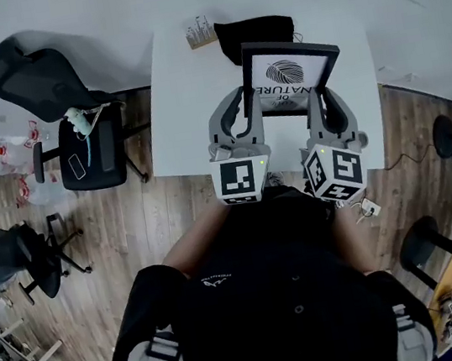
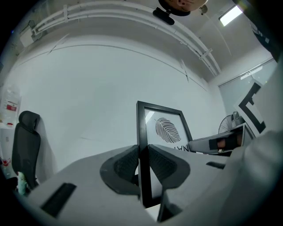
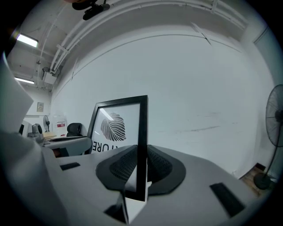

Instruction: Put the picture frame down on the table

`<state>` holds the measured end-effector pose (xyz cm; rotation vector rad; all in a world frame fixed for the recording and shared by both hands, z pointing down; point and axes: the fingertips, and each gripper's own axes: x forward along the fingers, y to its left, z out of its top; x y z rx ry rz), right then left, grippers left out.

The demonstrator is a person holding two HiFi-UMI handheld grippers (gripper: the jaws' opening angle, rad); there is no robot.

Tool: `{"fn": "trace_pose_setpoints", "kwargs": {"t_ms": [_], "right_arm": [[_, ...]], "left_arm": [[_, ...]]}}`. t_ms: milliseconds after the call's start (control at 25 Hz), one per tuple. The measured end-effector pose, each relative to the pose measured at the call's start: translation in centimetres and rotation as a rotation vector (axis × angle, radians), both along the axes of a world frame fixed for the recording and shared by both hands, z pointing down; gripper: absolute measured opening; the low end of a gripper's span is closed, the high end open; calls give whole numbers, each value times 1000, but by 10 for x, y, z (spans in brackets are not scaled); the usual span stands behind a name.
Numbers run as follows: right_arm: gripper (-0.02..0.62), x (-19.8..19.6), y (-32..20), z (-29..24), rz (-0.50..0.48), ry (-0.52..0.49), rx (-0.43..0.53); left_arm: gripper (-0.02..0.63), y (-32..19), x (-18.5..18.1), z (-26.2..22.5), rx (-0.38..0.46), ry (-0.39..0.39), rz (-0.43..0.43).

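Black picture frame (image 1: 287,75), leaf print; left gripper (image 2: 142,162), right gripper (image 3: 141,165) clamp its edges.

Matt blk picture frame (image 1: 290,74) w/ glossy pane; smooth table (image 1: 186,114), wood floor (image 1: 173,219).

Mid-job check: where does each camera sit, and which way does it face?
Head view: on the person's head, facing steeply down: table, picture frame, left gripper, right gripper, the person's torso.
Left gripper view: on the left gripper, along jaws shut on the frame's edge, toward a white wall.
Right gripper view: on the right gripper, likewise, opposite edge.
All three share the frame.
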<state>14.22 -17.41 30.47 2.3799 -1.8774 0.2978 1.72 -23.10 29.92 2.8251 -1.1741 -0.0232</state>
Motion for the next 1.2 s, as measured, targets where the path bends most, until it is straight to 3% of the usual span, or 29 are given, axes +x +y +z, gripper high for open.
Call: {"fn": "trace_pose_setpoints", "kwargs": {"t_ms": [1200], "right_arm": [[67,14,-1,148,53,-187,-308]], "left_arm": [[74,-10,19,144,-281,-181,67]]}}
